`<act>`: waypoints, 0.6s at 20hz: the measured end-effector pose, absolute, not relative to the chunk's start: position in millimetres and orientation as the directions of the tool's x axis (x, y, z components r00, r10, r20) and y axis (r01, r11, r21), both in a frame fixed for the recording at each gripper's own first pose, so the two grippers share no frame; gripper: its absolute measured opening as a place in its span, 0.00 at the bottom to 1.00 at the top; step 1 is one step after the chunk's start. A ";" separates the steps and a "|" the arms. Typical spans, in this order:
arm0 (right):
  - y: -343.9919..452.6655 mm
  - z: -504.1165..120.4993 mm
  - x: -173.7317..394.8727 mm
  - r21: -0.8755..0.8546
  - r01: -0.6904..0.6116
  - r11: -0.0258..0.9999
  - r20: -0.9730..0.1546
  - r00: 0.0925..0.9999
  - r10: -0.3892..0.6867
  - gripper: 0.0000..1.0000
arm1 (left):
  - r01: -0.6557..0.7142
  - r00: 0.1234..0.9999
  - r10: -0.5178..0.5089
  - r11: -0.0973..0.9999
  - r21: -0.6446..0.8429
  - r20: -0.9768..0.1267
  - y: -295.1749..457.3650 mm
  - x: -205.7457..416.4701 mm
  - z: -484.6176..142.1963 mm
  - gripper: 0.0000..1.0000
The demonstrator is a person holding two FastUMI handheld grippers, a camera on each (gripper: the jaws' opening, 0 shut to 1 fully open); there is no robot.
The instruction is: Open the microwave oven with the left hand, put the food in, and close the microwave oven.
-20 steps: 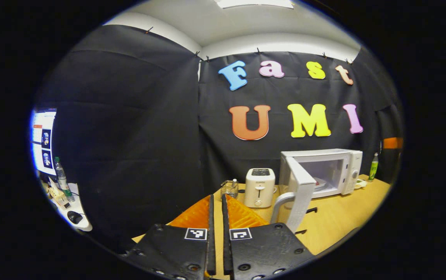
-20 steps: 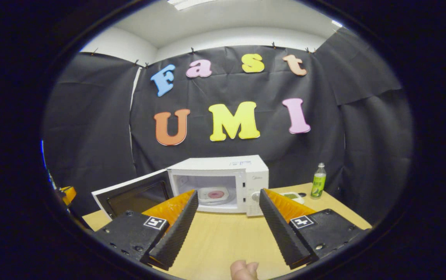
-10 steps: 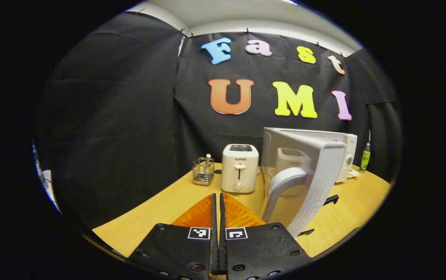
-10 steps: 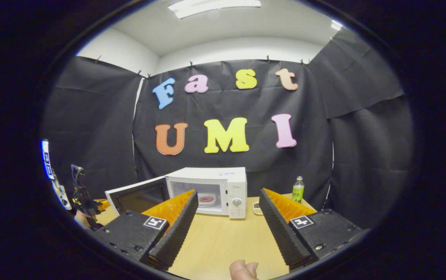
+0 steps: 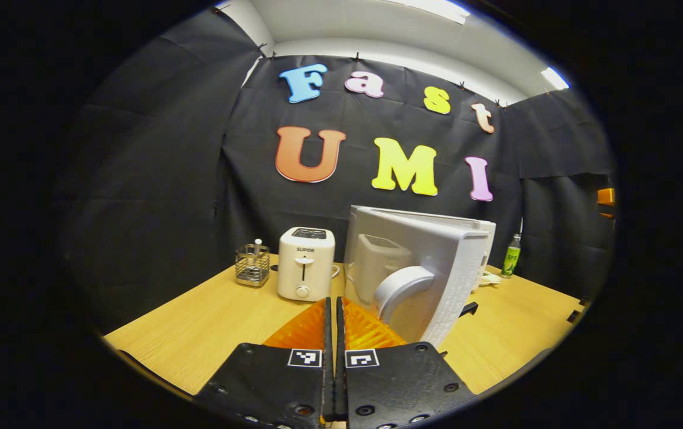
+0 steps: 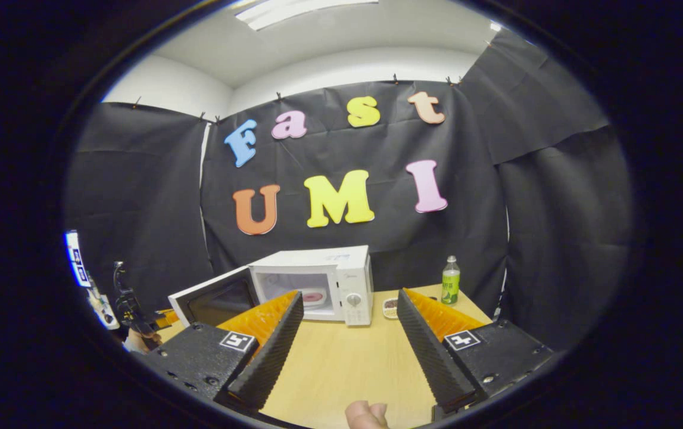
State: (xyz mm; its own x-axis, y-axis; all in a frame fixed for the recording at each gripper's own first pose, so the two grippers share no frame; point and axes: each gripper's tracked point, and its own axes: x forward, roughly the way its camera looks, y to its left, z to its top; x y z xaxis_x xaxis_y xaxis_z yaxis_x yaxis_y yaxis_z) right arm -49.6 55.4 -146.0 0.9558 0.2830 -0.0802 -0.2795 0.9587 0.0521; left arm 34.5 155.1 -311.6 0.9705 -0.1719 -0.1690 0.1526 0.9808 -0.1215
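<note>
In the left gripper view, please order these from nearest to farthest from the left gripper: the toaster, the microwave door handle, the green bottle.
From the left gripper:
1. Microwave door handle, just ahead, slightly right.
2. Toaster, farther back, slightly left.
3. Green bottle, far right, by the booth wall.

One microwave [image 6: 317,283], one toaster [image 5: 305,263], one bottle [image 6: 450,281]

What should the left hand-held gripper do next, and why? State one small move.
Probably press the shut left hand-held gripper against the outer face of the microwave door and swing it closed. The door stands open, its handle just ahead of the fingers, and the food already sits inside the microwave. The right hand-held gripper is open and empty.
</note>
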 end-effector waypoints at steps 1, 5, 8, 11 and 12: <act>51.0 -147.6 -49.5 0.055 -0.272 0.961 -0.095 0.957 0.276 0.91 | 0.188 0.965 -0.205 0.975 -0.114 -0.165 143.4 35.7 -310.1 0.00; 40.6 -136.5 -51.4 0.016 -0.261 0.965 -0.076 0.962 0.262 0.91 | 0.330 0.930 -0.339 0.941 -0.078 -0.145 93.4 39.9 -302.9 0.00; 38.0 -133.6 -53.1 -0.005 -0.253 0.968 -0.062 0.966 0.252 0.91 | 0.466 0.868 -0.472 0.882 -0.077 -0.156 46.7 44.7 -306.6 0.00; 36.4 -134.5 -53.4 -0.011 -0.253 0.967 -0.065 0.966 0.252 0.91 | 0.537 0.825 -0.540 0.841 -0.066 -0.168 11.9 62.6 -305.3 0.00; 32.4 -135.4 -52.6 -0.010 -0.245 0.969 -0.067 0.967 0.244 0.91 | 0.549 0.816 -0.553 0.833 -0.072 -0.170 -1.0 70.5 -306.3 0.00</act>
